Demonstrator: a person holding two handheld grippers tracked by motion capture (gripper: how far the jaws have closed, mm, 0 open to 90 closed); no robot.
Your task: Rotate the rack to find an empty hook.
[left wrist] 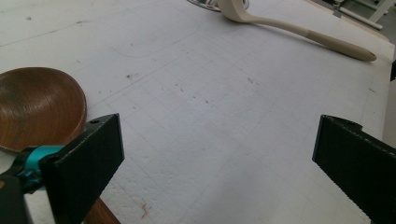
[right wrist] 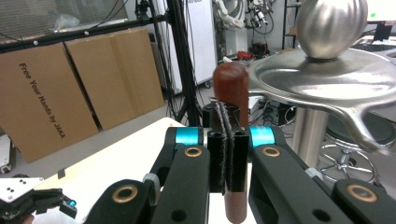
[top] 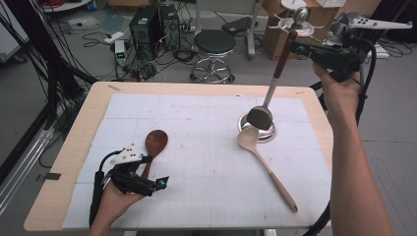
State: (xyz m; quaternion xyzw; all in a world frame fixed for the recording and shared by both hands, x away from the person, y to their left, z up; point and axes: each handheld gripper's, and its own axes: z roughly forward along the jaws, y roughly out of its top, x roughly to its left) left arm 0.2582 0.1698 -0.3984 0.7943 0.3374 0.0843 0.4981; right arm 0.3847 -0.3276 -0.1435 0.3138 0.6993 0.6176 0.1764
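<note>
Jaws of the right gripper [right wrist: 227, 154] pinch the red-brown handle of a ladle [top: 260, 117], hanging over the steel stand [top: 269, 133] on the mat. Left gripper [left wrist: 215, 154] jaws stand spread, beside a dark wooden spoon [left wrist: 35, 107]; a pale wooden spoon [top: 265, 164] lies against the stand.

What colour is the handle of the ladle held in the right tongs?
Reddish-brown handle, clearest in the right gripper view.
</note>
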